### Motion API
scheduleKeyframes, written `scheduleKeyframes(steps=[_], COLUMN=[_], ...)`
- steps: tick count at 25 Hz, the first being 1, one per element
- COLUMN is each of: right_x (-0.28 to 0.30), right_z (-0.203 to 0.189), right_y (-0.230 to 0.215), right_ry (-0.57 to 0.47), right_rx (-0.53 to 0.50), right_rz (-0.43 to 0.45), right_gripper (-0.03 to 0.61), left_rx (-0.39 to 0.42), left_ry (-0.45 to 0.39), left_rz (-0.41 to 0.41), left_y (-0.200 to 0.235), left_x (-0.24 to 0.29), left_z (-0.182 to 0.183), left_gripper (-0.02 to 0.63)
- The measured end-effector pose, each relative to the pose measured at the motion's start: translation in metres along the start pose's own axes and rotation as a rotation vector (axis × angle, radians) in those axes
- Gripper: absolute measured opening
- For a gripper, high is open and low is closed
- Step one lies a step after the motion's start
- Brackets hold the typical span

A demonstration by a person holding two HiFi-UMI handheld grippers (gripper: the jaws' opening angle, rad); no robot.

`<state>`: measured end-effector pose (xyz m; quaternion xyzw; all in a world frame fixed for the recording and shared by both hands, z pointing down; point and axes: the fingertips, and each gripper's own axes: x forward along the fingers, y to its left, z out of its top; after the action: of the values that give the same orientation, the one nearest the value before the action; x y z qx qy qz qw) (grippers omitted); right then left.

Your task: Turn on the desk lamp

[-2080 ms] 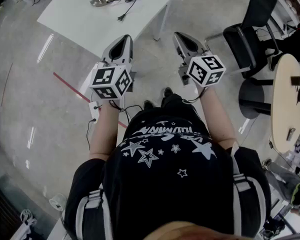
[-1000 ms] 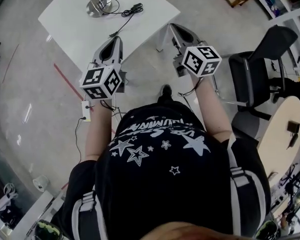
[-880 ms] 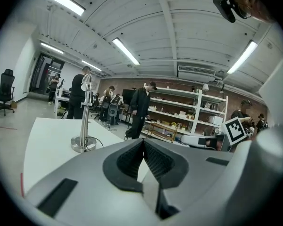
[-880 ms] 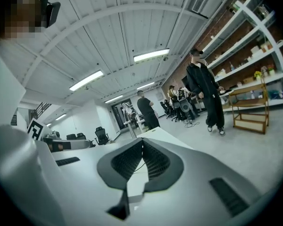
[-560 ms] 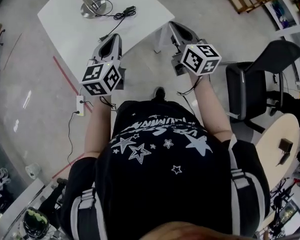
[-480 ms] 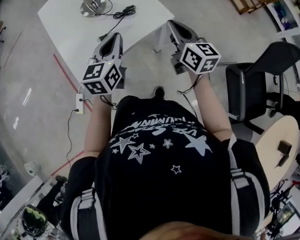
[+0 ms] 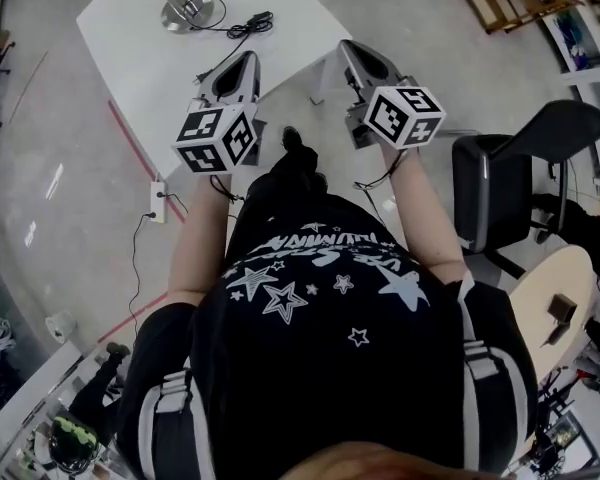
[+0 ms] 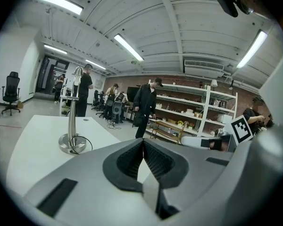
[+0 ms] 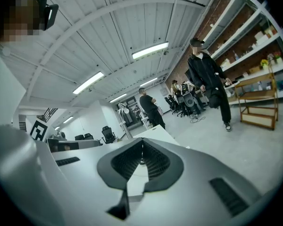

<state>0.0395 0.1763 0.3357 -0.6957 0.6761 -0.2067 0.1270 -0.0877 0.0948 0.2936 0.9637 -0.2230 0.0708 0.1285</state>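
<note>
Closed: left tongs (image 7: 246, 61), right tongs (image 7: 353, 48); desk lamp (image 7: 187, 10) apart

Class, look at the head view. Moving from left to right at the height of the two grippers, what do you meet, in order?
power strip → left gripper → right gripper → black office chair

This is a large open workroom, something between an office and a lab. The floor (image 7: 50, 138) is bare grey concrete, and a white counter (image 7: 150, 78) and black office chairs (image 7: 490, 188) stand on it. Long strip lights (image 8: 128, 47) hang under a white ceiling. Open metal shelves (image 8: 188, 112) line a brick wall, and several people (image 8: 144, 102) stand about.
</note>
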Motion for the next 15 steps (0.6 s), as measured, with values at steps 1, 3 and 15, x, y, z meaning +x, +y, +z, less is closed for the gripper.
scheduleKeyframes(steps=[1,3,15], right_x=[0.002,0.011,0.087], right_z=[0.000,0.004,0.042], right_y=[-0.003,-0.011,-0.065], right_ry=[0.005,0.010,0.064], right_rx=[-0.004,-0.014,-0.036], right_rz=[-0.004,-0.013,-0.044], right_gripper=[0.005,0.005,0.005], left_rx=[-0.003,-0.016,-0.075], left_ry=[0.004,0.011,0.046], left_rz=[-0.006,-0.017,-0.010], left_y=[0.001,0.006,0.056], left_x=[0.006,0.020,0.113], left_z=[-0.001,-0.003,0.004], left_gripper=[0.009,0.009,0.009])
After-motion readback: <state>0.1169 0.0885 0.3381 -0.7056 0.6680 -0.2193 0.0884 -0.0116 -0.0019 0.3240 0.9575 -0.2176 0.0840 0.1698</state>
